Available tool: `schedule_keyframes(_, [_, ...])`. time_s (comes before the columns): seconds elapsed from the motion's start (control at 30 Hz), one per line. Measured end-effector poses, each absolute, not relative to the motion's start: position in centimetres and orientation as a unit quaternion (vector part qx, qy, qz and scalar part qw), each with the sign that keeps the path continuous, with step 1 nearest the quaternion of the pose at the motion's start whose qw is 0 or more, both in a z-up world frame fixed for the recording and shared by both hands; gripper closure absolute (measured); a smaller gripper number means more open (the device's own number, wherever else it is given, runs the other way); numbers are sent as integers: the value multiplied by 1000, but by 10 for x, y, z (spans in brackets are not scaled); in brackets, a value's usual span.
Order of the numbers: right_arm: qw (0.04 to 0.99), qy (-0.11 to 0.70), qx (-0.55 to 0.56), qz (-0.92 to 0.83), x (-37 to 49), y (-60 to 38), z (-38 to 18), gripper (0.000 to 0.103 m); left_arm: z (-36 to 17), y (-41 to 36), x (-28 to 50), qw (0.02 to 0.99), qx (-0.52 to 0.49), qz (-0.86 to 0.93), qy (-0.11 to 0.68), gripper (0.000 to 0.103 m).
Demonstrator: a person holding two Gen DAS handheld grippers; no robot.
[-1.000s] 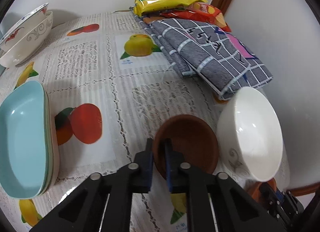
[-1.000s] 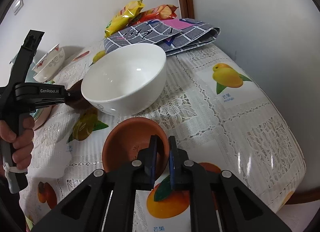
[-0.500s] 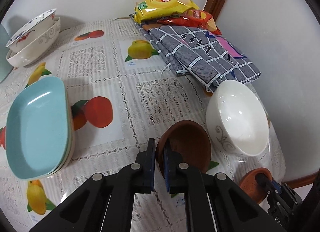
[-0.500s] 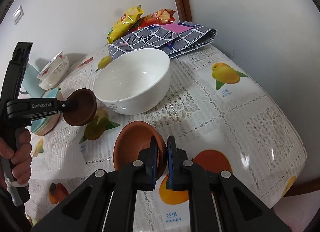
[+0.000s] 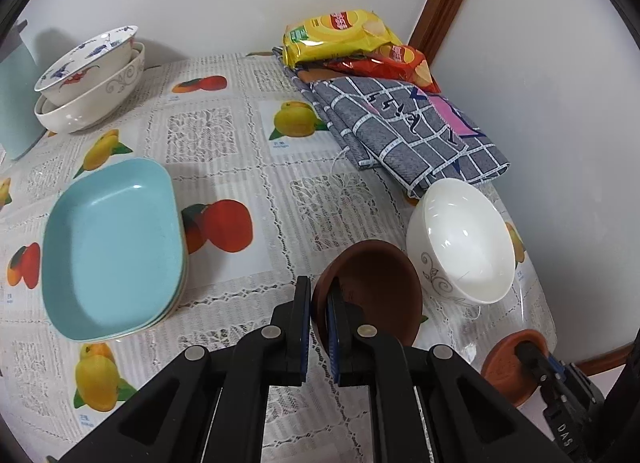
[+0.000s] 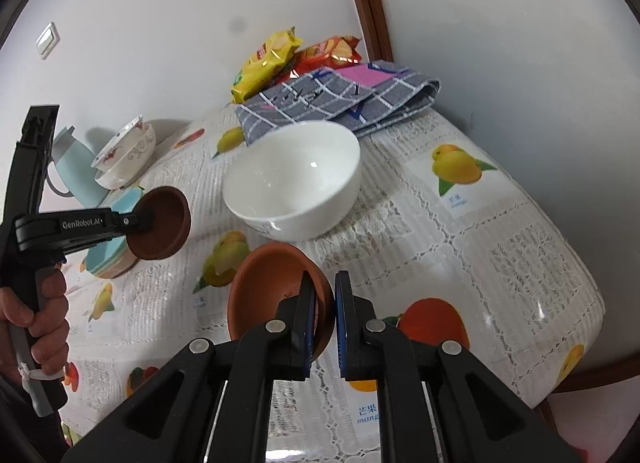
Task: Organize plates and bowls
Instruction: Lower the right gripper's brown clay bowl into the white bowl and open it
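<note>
My left gripper (image 5: pixel 319 303) is shut on the rim of a dark brown bowl (image 5: pixel 376 287) and holds it in the air above the table; the bowl also shows in the right wrist view (image 6: pixel 160 223). My right gripper (image 6: pixel 323 311) is shut on the rim of an orange-brown bowl (image 6: pixel 268 287), lifted and tilted; it shows at the lower right of the left wrist view (image 5: pixel 508 363). A white bowl (image 6: pixel 294 183) stands on the table beyond both. Stacked light blue plates (image 5: pixel 112 243) lie at the left. Two nested patterned bowls (image 5: pixel 90 79) stand at the far left.
A folded grey checked cloth (image 5: pixel 404 131) and snack bags (image 5: pixel 340 35) lie at the far right corner by the wall. A light blue jug (image 6: pixel 76 167) stands by the nested bowls. The table's rounded edge (image 6: pixel 576 347) is close on the right.
Both grippers have risen and pulled back with their bowls. The dark brown bowl is higher above the table and the orange-brown bowl has tilted up off it.
</note>
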State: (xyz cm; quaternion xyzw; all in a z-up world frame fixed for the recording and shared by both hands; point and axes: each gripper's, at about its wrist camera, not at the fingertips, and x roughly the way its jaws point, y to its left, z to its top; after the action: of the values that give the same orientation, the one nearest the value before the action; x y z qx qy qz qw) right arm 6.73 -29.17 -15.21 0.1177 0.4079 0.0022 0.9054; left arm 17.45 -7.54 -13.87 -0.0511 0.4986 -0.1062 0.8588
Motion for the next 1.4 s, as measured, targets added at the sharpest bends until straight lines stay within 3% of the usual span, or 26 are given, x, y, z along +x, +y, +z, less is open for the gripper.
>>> schedule_keyframes(0.5, [923, 375, 90, -13, 107, -292, -104, 94, -119, -41, 179, 870, -61, -88, 481, 95])
schedule_keyframes(1.4, [892, 448, 61, -26, 202, -284, -162, 93, -140, -45, 216, 869, -53, -94, 483, 95])
